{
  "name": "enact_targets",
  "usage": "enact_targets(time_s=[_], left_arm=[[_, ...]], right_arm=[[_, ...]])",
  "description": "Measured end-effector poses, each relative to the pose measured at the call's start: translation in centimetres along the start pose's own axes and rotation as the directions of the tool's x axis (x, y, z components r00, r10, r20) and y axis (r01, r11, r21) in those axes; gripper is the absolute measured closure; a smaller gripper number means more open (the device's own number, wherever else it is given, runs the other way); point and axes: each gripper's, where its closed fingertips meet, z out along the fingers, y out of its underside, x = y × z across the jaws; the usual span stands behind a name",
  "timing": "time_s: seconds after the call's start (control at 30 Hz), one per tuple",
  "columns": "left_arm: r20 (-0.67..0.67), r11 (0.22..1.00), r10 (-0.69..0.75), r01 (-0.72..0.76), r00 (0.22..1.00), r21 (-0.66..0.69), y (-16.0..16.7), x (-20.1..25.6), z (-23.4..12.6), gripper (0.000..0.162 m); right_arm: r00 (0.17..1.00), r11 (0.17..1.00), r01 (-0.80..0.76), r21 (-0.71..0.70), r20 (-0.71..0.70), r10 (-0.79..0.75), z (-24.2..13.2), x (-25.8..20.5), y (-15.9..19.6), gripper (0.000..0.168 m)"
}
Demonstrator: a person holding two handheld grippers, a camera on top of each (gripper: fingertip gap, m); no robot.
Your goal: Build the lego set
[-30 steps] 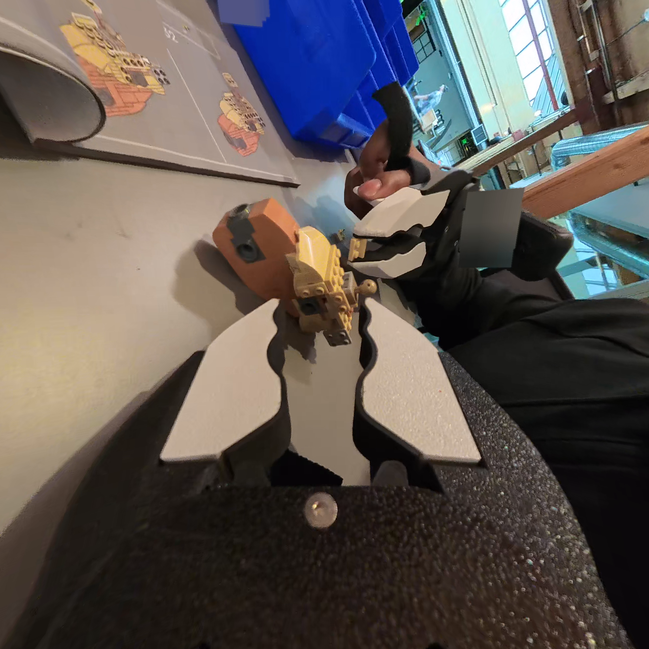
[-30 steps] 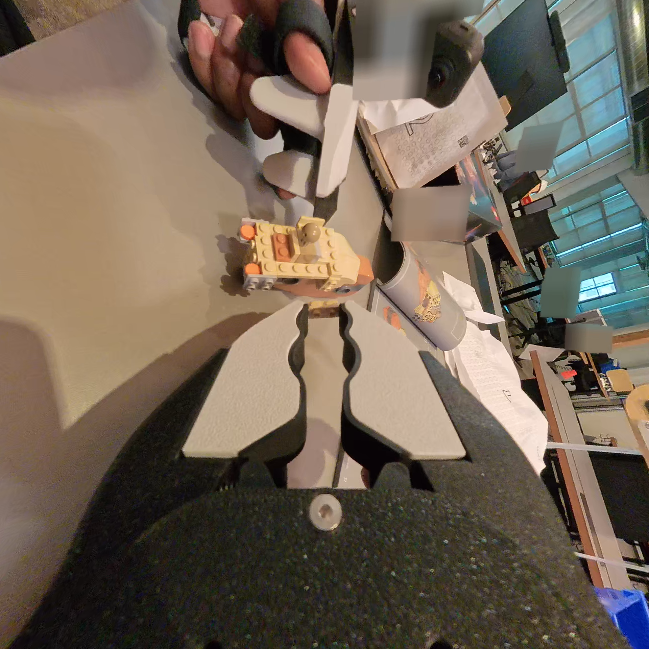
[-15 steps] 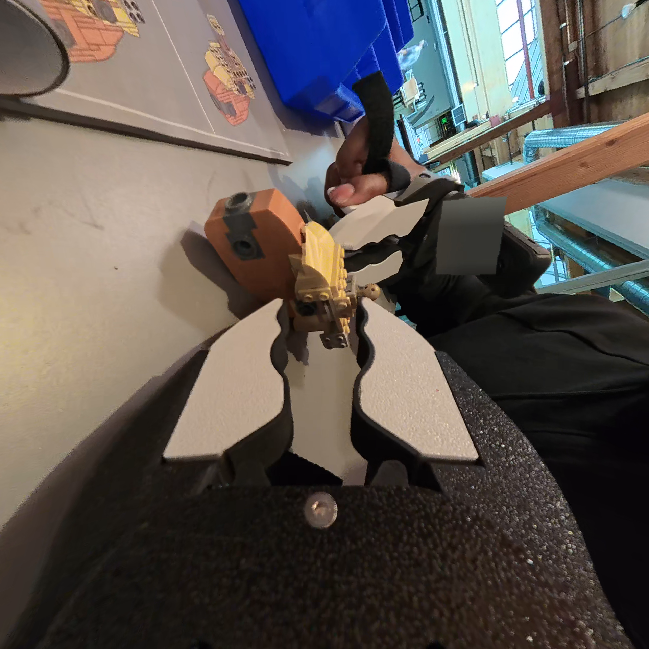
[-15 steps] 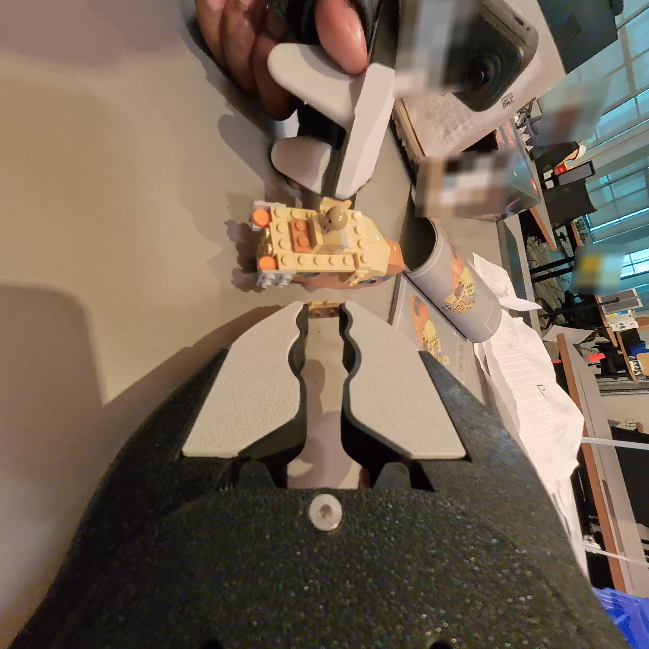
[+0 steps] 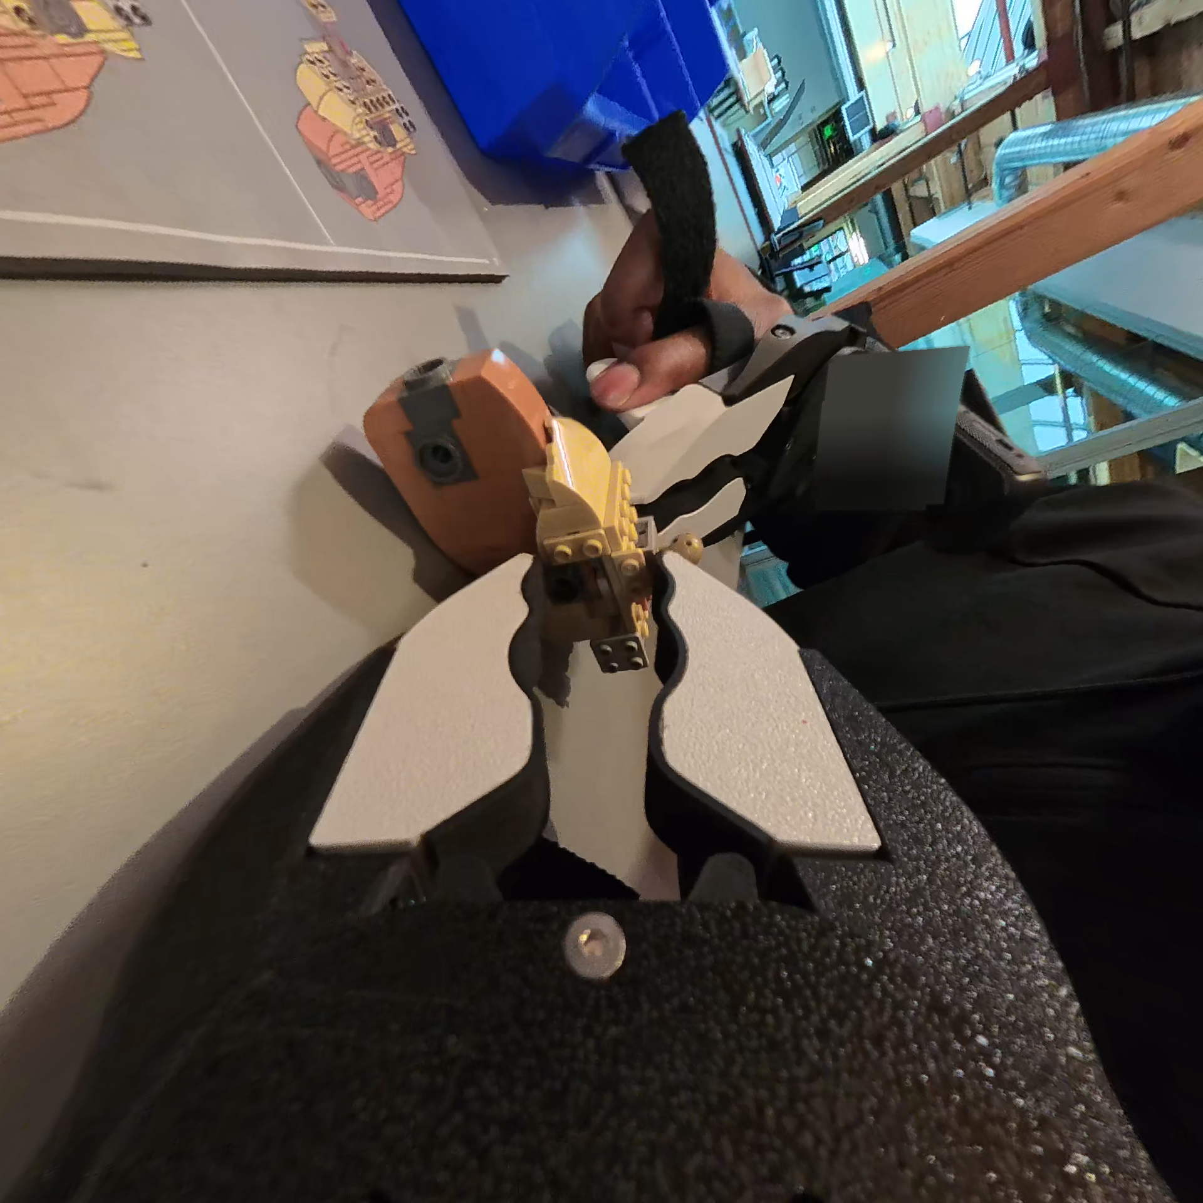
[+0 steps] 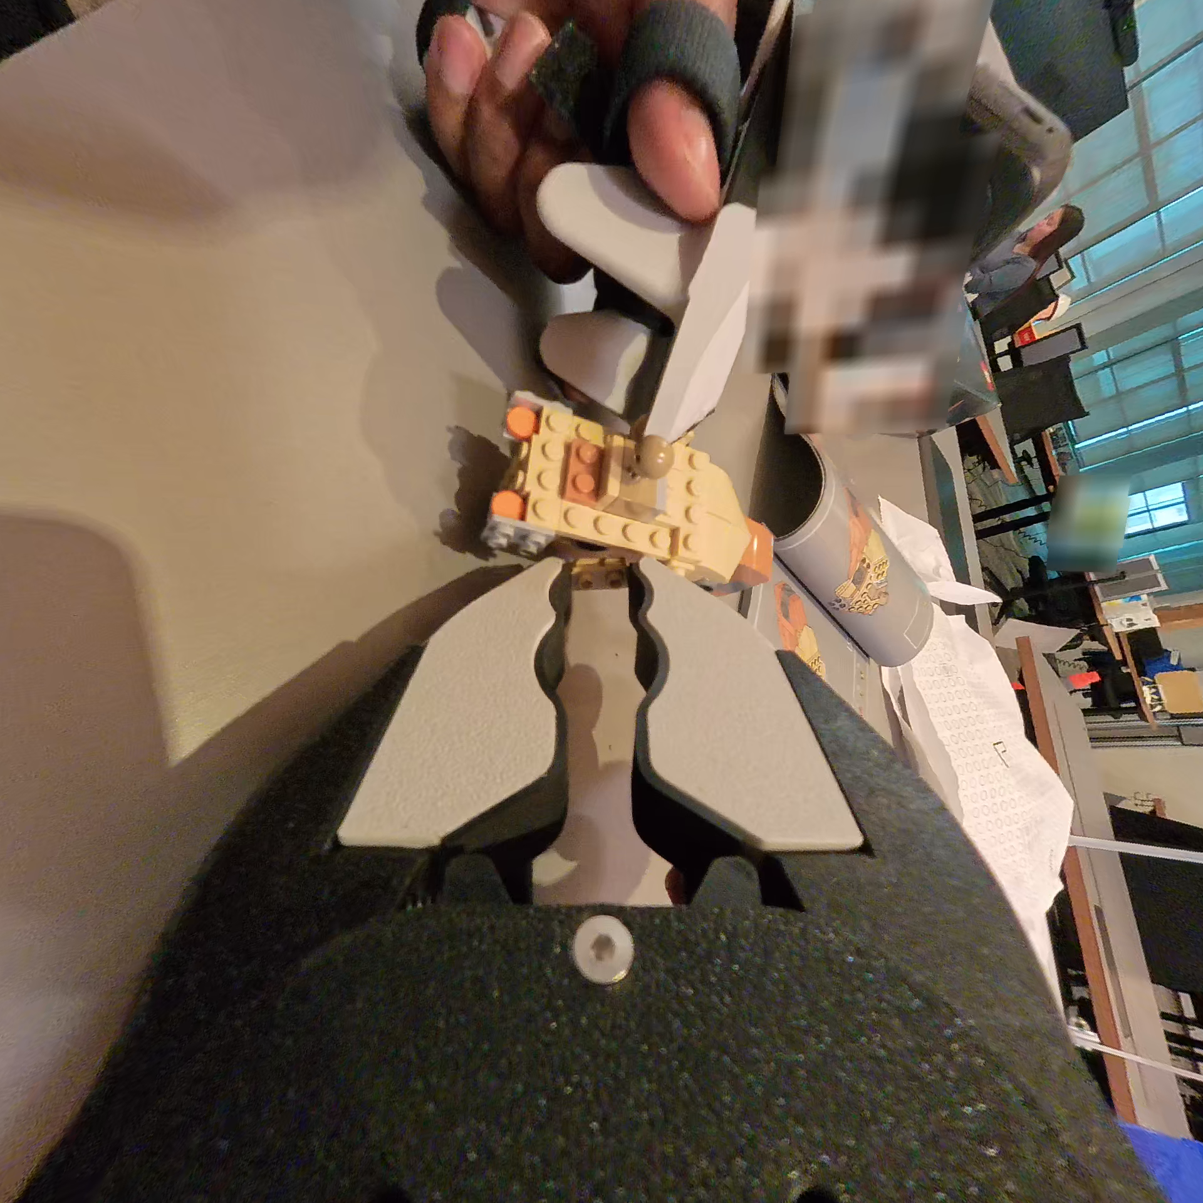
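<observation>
The half-built lego model (image 5: 586,514), tan plates over an orange-brown hull, stands on the grey bench (image 5: 130,521) near the corner of the open instruction booklet (image 5: 247,195), with the blue bin (image 5: 553,71) at the far edge behind it. The left gripper (image 5: 595,586) has its jaws set narrowly around the model's grey-and-tan tail end; from the left wrist view I judge it is bracing the model, though whether the pads actually press it I cannot tell. The right gripper (image 6: 599,576) is pinched close on a small tan-brown piece (image 6: 599,576) and holds it right against the model's near side.

To seat that piece well, I would keep the left grip firm and low so the model cannot tip or skid along the bench. The right should line the piece square with the studs before pushing, and then press straight in, not at a slant. The small ball-topped lever (image 6: 651,459) on top looks easy to knock, so the push should stay under it.

Against the pictures from a second ago, both grippers have closed in: the left jaws then stood short of the model and now flank its tail, and the small piece, then clear of the model, now meets its side. The model itself has hardly shifted on the bench, and the right's grip looks unchanged
</observation>
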Motion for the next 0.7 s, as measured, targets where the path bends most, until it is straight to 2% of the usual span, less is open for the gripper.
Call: enact_targets(time_s=[0.37, 0.47, 0.53, 0.57, 0.63, 0.7], left_arm=[[0.043, 0.989, 0.120, -0.116, 0.992, -0.094, 0.3, 0.0, -0.8, 0.123], [0.034, 0.960, 0.246, -0.239, 0.969, -0.145, 0.3, 0.3, -1.7, 0.122], [0.042, 0.883, 0.438, -0.421, 0.898, -0.210, -0.1, -0.1, -2.5, 0.120], [0.046, 0.820, 0.546, -0.522, 0.837, -0.236, -0.6, -0.6, -2.8, 0.115], [0.015, 0.639, 0.752, -0.724, 0.659, -0.260, -2.2, -1.4, -3.3, 0.110], [-0.063, 0.428, 0.887, -0.864, 0.458, -0.265, -3.4, -1.9, -3.4, 0.107]], right_arm=[[1.000, 1.000, -0.013, -0.004, -0.005, 0.013, -0.5, 0.4, 0.3, 0.152], [0.999, 0.999, -0.048, 0.008, 0.000, 0.048, -0.7, 0.7, 0.4, 0.152], [0.997, 0.996, -0.080, 0.029, 0.014, 0.080, -0.9, 0.7, 0.4, 0.152], [0.995, 0.995, -0.093, 0.042, 0.025, 0.092, -1.0, 0.7, 0.3, 0.152], [0.992, 0.990, -0.119, 0.072, 0.052, 0.116, -1.2, 0.7, 0.0, 0.152], [0.987, 0.983, -0.149, 0.108, 0.085, 0.140, -1.4, 0.5, -0.4, 0.152]])
